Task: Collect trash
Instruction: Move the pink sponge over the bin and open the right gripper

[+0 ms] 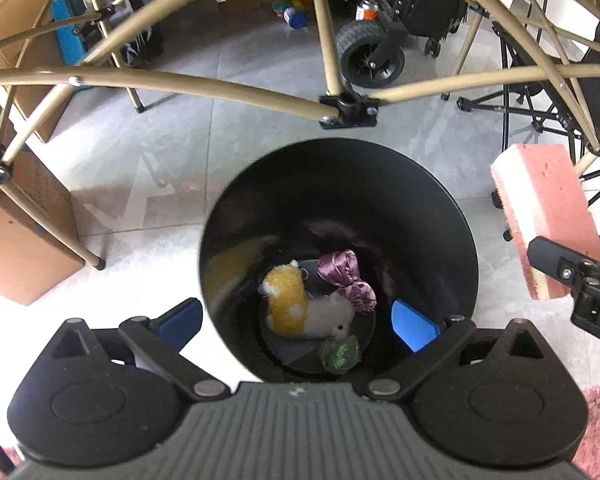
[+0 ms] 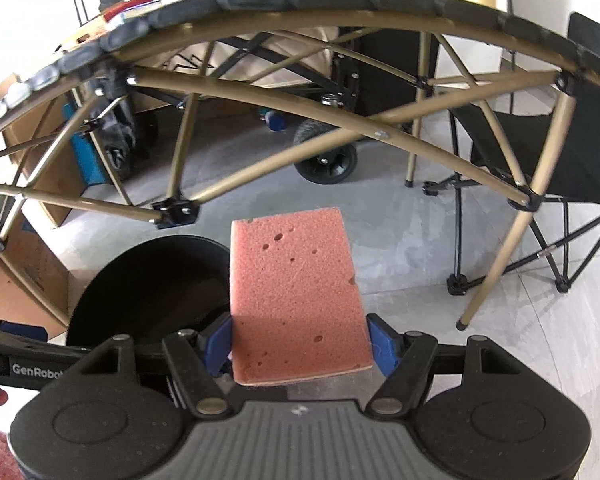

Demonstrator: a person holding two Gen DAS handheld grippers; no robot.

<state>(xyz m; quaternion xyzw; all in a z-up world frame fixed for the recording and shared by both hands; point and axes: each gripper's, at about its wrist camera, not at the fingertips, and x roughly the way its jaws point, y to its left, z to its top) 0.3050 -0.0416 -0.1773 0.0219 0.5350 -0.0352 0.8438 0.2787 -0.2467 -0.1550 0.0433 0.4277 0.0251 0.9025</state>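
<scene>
Here, left gripper [image 1: 296, 326] held directly above the black bin [image 1: 440, 216], pointing down into it; blue fingers [image 1: 414, 326] spread wide, holding nothing; plush toy [image 1: 300, 310], purple ribbon bow [image 1: 346, 276] and green crumpled ball [image 1: 341, 354] lie on the bin's floor. Right gripper [image 2: 300, 346] held just right of the bin [image 2: 148, 280]; fingers pinching the pink sponge [image 2: 294, 300] by its sides, sponge off the floor, beside the rim.

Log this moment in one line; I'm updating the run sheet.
left gripper: open over bin | right gripper: holding sponge beside bin
</scene>
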